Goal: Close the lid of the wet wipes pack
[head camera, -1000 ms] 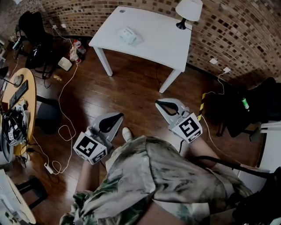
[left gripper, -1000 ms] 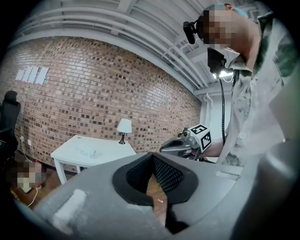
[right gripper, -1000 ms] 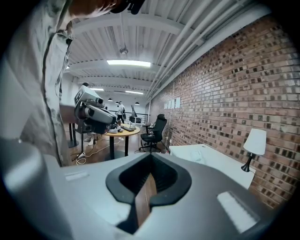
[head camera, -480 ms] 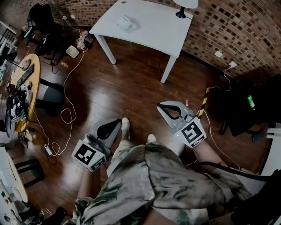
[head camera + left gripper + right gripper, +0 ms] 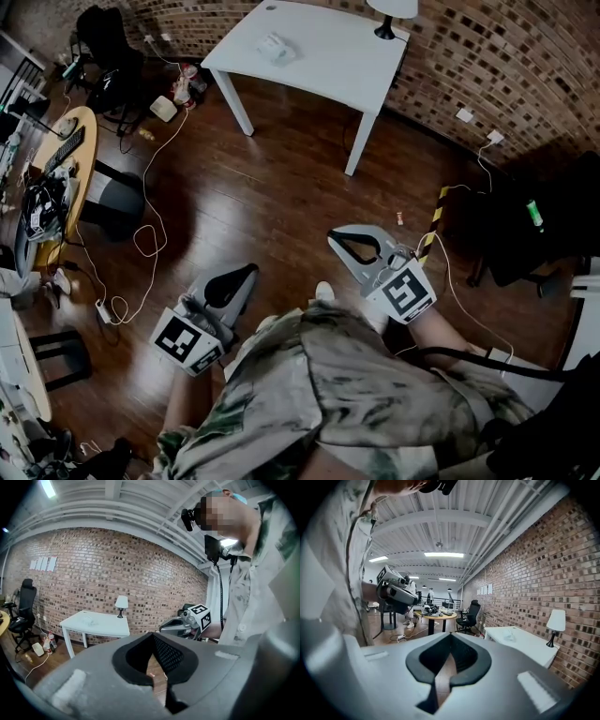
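Nearest me, the left gripper (image 5: 249,270) and the right gripper (image 5: 336,234) hang low by the person's body. Each has its jaws closed tip to tip on nothing.

Risk 1, as I judge it: a white cable (image 5: 141,246) loops over the wooden floor (image 5: 281,187) to the left, and a foot could catch it on the approach.

Risk 2: a hard press could slide the pack across the tabletop (it looks light).

Far off, the wet wipes pack (image 5: 275,47) lies on the white table (image 5: 328,70), well apart from both grippers. I cannot tell whether its lid is open. A lamp (image 5: 388,13) stands at the table's far right, by the brick wall (image 5: 487,66).
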The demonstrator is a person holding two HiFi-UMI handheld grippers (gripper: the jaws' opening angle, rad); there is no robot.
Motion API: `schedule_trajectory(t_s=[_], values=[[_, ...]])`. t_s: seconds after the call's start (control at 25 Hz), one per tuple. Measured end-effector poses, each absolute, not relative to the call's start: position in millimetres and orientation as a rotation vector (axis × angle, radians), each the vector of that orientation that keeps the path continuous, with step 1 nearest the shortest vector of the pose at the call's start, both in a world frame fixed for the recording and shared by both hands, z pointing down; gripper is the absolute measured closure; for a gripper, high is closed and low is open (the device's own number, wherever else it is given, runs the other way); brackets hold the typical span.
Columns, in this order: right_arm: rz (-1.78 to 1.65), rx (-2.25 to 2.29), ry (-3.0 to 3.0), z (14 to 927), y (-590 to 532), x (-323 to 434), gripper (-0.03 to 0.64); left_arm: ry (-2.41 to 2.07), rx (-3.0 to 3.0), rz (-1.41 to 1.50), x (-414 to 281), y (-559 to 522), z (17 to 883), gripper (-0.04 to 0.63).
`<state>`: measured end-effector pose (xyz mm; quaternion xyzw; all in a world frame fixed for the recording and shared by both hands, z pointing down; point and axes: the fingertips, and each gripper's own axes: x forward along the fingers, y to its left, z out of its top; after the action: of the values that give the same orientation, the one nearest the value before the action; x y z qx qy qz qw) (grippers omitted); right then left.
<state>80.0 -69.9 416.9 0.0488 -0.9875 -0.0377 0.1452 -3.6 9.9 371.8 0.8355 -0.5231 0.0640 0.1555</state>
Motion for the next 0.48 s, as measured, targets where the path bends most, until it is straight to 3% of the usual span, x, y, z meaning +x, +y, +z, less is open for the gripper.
schedule_trajectory(t_s=[0.48], values=[[-0.196,0.137,-2.835,397.8,80.3,29.6,0.611,-1.547,2.392,0.061,-54.2,176.3,365.3,0.595]])
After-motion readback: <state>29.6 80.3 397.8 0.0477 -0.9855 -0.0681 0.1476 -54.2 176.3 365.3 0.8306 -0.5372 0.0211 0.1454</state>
